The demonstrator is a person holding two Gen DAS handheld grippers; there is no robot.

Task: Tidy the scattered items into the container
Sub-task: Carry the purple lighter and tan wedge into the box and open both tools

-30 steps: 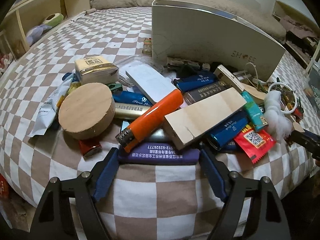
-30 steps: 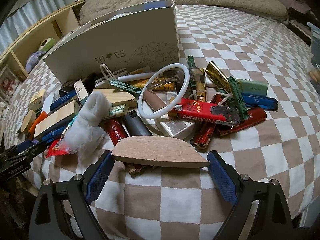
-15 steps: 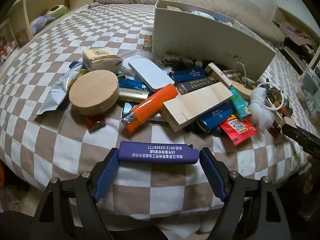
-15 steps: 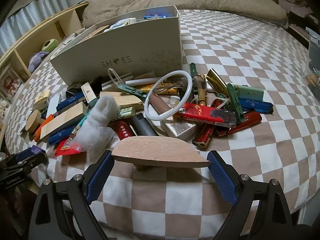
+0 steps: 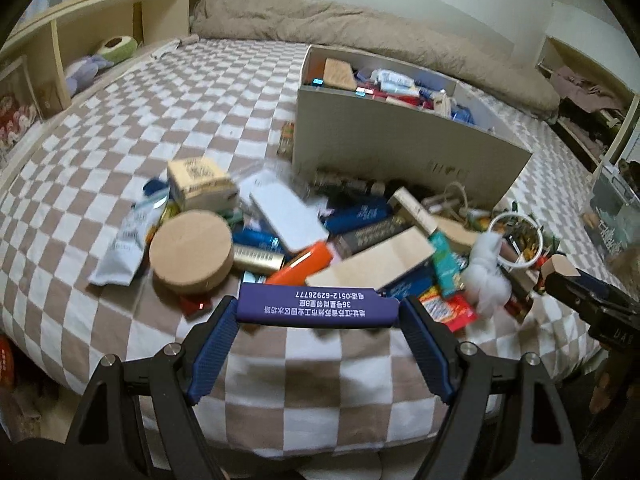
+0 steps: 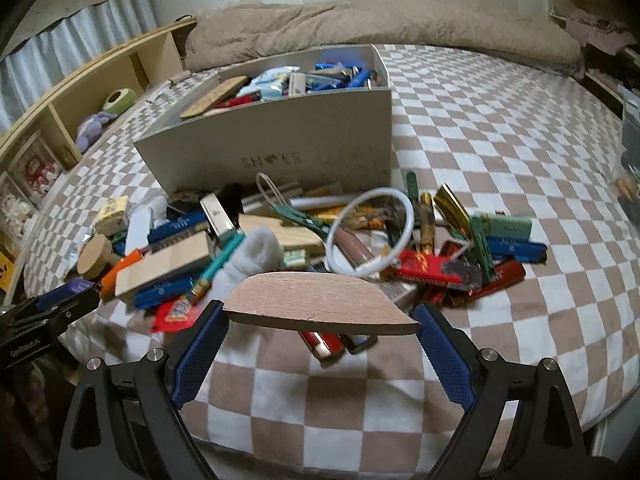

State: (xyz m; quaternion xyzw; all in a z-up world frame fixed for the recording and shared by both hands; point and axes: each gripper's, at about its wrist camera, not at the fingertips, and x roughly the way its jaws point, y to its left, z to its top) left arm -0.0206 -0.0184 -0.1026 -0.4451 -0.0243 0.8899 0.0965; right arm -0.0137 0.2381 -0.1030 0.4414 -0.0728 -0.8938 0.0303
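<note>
I am holding the left gripper [image 5: 318, 312] tilted steeply down toward the bed [image 5: 120, 136], on the near side of the shoe box [image 5: 400, 144] and above the clutter heaped against its front wall. Its blue pads [image 5: 216, 340] are clamping a purple lighter [image 5: 318, 309] end to end, the lighter lying crosswise between the fingertips, clear of the heap.

I am angling the right gripper [image 6: 320, 316] down the same way, also on the near side of the shoe box [image 6: 280, 140]. It is gripping a flat half-moon wooden piece [image 6: 320, 308] by its two tips, held level above the checkered cover.

The open box is sitting behind the scatter and is already holding packets and lighters. Just in front of it are lying a round wooden disc [image 5: 191, 251], an orange lighter [image 5: 300, 268], a pale wooden block [image 5: 372, 264], a white ring [image 6: 370, 234] and a white fluffy wad [image 6: 256, 256]. The left gripper [image 6: 48, 316] is showing at the left edge of the right camera, well apart from the box.
</note>
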